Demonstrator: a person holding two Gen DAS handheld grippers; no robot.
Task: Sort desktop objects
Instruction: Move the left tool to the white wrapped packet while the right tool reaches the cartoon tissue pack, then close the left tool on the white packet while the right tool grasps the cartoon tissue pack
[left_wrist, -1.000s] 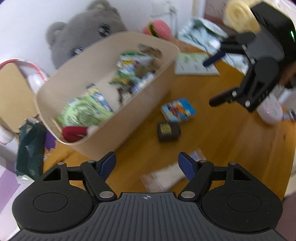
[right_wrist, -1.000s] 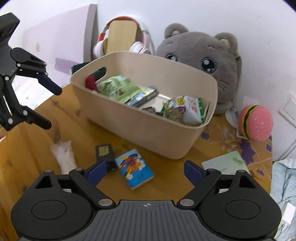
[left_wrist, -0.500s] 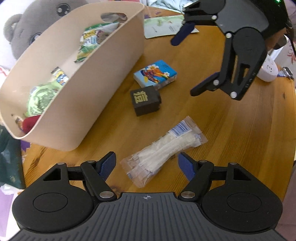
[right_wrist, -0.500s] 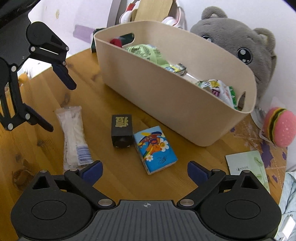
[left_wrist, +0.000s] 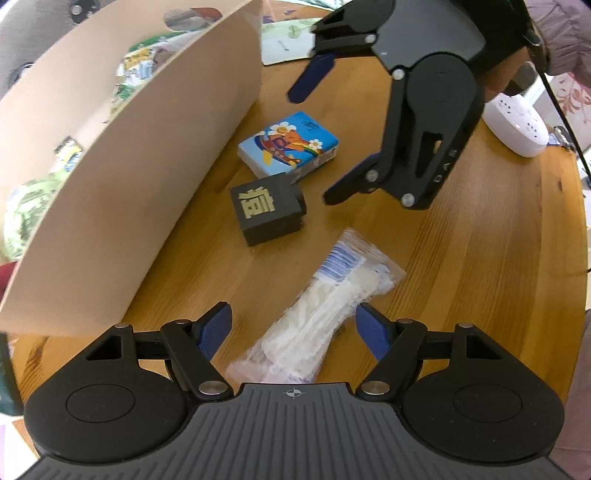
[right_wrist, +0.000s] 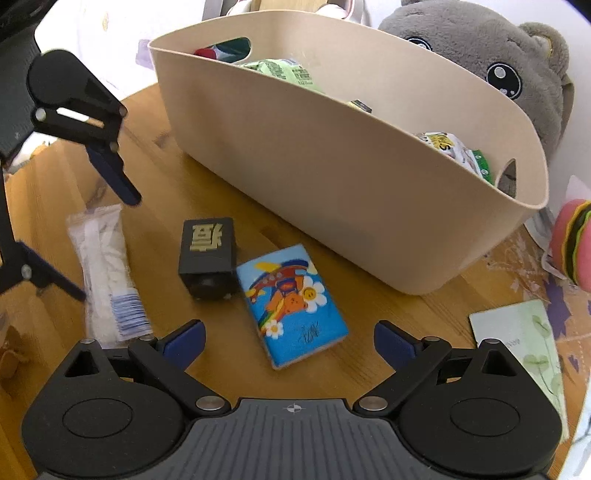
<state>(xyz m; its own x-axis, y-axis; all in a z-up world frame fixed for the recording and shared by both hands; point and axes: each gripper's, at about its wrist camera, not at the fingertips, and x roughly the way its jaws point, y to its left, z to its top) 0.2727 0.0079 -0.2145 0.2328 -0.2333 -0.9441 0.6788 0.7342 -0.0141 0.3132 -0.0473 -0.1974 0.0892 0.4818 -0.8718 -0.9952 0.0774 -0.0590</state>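
Clear plastic packet of white sticks (left_wrist: 325, 314) lies between my wide left gripper (left_wrist: 293, 325); my right gripper (right_wrist: 288, 343) gapes over the blue cartoon tissue pack (right_wrist: 291, 310)

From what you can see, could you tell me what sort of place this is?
Probably a bedroom or home desk corner: a wooden table against a wall, a grey plush toy behind a beige bin of snack packets, and a burger toy.

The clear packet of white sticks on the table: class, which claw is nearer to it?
Left. The left claw straddles the clear packet, jaws open on either side. The right claw is open over the blue tissue pack, beyond the black box.
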